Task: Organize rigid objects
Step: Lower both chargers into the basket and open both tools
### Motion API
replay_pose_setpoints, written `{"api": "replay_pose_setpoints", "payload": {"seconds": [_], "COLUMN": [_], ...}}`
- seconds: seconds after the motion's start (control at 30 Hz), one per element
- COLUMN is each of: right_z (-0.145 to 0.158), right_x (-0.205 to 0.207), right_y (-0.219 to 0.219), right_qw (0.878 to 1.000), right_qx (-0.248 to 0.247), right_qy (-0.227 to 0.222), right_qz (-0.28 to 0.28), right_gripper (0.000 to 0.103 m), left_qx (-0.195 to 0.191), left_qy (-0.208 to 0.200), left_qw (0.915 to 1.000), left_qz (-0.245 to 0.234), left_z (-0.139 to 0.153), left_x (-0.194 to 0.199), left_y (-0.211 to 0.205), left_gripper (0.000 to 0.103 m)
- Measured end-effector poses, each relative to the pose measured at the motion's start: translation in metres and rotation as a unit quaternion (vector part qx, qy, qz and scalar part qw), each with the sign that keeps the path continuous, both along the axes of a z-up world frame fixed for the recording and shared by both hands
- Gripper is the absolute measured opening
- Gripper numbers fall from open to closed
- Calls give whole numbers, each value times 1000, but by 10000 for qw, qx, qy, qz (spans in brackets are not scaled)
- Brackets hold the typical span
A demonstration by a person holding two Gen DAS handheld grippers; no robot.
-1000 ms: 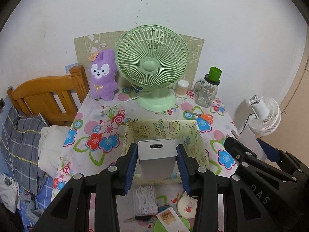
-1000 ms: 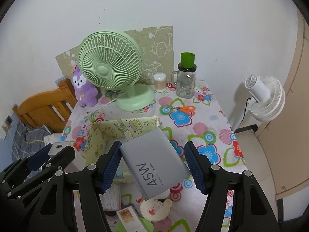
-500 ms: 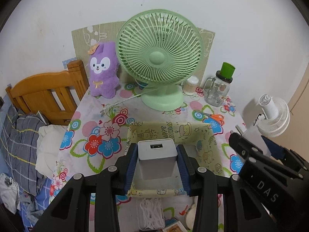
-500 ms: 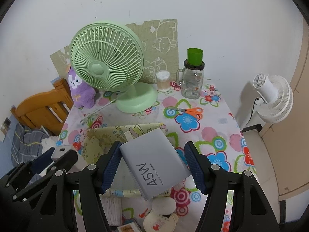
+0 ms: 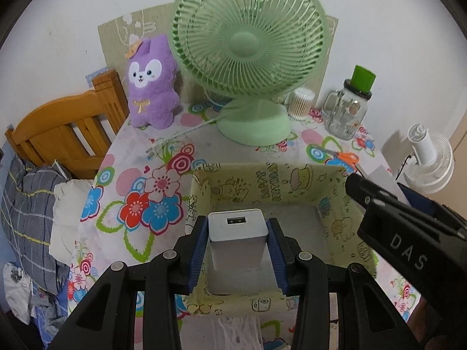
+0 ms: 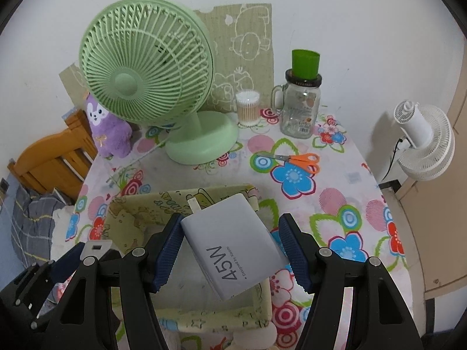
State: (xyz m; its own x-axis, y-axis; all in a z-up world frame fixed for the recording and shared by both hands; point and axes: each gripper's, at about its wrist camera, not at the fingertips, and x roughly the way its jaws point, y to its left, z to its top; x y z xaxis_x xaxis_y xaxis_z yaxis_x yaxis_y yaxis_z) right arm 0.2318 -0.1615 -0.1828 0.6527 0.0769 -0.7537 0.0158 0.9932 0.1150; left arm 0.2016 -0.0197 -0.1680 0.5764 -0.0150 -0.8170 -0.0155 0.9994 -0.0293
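Left wrist: two chargers [image 5: 238,240] [image 6: 232,246] (one per jaws), one box [image 5: 335,213].

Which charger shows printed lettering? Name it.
The right gripper's flat charger, marked 45W. The left gripper's blocky charger shows only a USB port.

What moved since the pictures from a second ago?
Both tools moved forward over the yellow box. The left tool still grips the small white charger; the right tool still holds the 45W charger. The green fan and scissors stayed put.
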Motion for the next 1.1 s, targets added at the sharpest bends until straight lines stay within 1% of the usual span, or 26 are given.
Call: {"api": "replay_pose_setpoints", "payload": {"seconds": [0.33, 0.47, 0.57, 0.67, 0.73, 0.8, 0.87, 0.9, 1.03, 1.1], "right_z": [-23, -34, -39, -46, -50, -50, -50, -49, -47, -45], "right_x": [17, 25, 30, 36, 38, 38, 39, 40, 41, 38], "right_y": [14, 19, 25, 29, 29, 31, 30, 29, 25, 24], "right_qw": [9998, 9997, 9997, 9995, 9995, 9994, 9997, 9997, 9997, 9995], "right_qx": [3, -26, -138, -140, -135, -240, -181, -151, -55, -1], "right_qy": [161, 213, 137, 260, 274, 231, 179, 171, 244, 306], "right_qz": [72, 68, 127, 133, 99, 77, 58, 34, 62, 112], "right_gripper": [69, 69, 69, 69, 70, 70, 70, 70, 70, 70], "left_qx": [18, 56, 67, 14, -14, -17, -2, -18, -15, -7], "left_qy": [379, 435, 459, 463, 475, 465, 474, 484, 513, 492], "left_qw": [9992, 9990, 9989, 9988, 9988, 9989, 9989, 9988, 9987, 9988], "left_qz": [93, 121, 101, 126, 138, 99, 74, 56, -15, -61], "left_z": [-30, -36, -39, -38, -38, -37, -38, -38, -37, -34], "left_x": [7, 9, 10, 14, 16, 18, 19, 20, 20, 19], "left_y": [4, 7, 7, 8, 8, 6, 5, 4, 1, -1], "left_gripper": [42, 42, 42, 43, 46, 59, 61, 65, 71, 77]}}
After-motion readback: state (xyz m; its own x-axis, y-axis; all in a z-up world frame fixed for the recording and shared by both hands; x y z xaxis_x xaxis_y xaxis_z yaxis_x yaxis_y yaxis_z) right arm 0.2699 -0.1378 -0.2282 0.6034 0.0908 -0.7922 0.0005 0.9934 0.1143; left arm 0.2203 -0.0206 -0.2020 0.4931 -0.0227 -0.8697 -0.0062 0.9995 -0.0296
